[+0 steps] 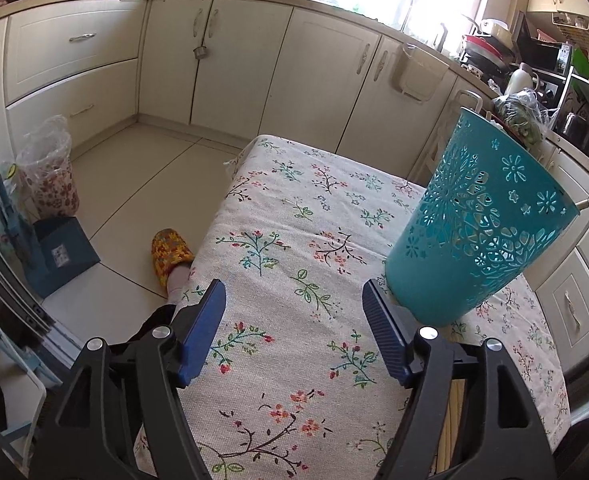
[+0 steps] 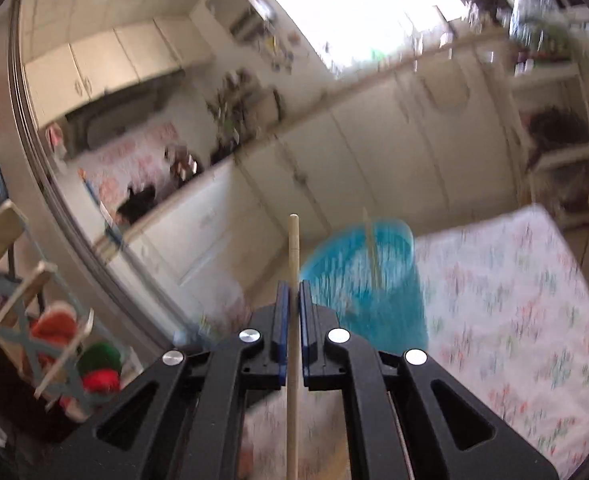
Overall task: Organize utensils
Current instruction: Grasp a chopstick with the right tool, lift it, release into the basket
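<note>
Left wrist view: hovering over the flowery cloth-covered table (image 1: 294, 240), the left gripper (image 1: 294, 304) with its blue pads spread wide apart, pinching nothing. Standing on the table just to the right of that claw, nearly touching its right pad, the tall teal plastic cup with cut-out flower holes (image 1: 482, 220). Poking out past the cup's rim on the far right side, the pale tip of a thin stick (image 1: 581, 204). Peeking out beside the table's left edge, down on the floor, a foot in a yellow patterned slipper (image 1: 172, 256). Running behind the table, cream kitchen cupboards (image 1: 254, 60).

Right wrist view, blurry: squeezing tight on a long pale wooden chopstick (image 2: 293, 248), the right gripper (image 2: 293, 292) with its pads pressed together around it. Pointing straight ahead past the fingertips, the chopstick, sitting left of the teal cup (image 2: 366, 280). Resting on the table (image 2: 514, 300), the cup, with one more pale stick (image 2: 370, 248) leaning inside it.
</note>
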`<state>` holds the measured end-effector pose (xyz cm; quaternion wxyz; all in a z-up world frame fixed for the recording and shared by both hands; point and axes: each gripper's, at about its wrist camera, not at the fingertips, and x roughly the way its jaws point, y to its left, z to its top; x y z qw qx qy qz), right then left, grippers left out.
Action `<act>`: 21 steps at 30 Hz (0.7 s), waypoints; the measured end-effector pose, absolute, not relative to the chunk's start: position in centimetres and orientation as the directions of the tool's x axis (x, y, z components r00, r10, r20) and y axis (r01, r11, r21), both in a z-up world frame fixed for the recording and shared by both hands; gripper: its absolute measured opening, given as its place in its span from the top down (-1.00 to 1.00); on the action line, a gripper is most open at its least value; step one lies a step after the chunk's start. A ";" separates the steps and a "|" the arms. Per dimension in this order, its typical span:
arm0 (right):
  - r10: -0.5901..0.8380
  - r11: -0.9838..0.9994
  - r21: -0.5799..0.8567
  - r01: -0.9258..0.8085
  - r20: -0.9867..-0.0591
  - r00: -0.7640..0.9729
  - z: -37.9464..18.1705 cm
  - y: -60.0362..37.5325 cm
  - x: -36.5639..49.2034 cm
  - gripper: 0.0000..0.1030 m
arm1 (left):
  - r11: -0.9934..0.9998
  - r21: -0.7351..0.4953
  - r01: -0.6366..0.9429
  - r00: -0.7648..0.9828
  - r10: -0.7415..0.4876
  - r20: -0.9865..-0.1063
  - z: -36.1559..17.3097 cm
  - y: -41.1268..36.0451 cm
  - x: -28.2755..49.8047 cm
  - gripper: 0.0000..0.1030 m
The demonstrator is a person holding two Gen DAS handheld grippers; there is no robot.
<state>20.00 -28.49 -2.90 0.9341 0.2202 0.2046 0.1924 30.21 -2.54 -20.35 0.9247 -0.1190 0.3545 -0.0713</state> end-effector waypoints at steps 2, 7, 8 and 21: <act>0.396 0.837 0.487 -0.248 -0.227 0.890 -1.2 -28.2 21.4 0.89 | 0.961 -0.272 0.048 0.738 -0.217 -0.639 -20.4 -2.6 30.2 -0.31; 0.168 0.903 0.416 -0.105 -0.118 0.979 0.6 -26.6 26.4 0.88 | 0.957 -0.285 0.047 0.736 -0.226 -0.638 -20.4 -2.4 30.3 -0.32; 0.129 0.911 0.406 -0.075 -0.107 0.986 0.5 -26.3 27.5 0.88 | 0.956 -0.289 0.046 0.737 -0.228 -0.636 -20.5 -2.4 30.3 -0.32; 0.018 0.955 0.294 0.046 -0.214 0.977 -5.3 -25.0 30.1 0.83 | 0.948 -0.314 0.044 0.741 -0.242 -0.627 -20.6 -2.1 30.4 -0.32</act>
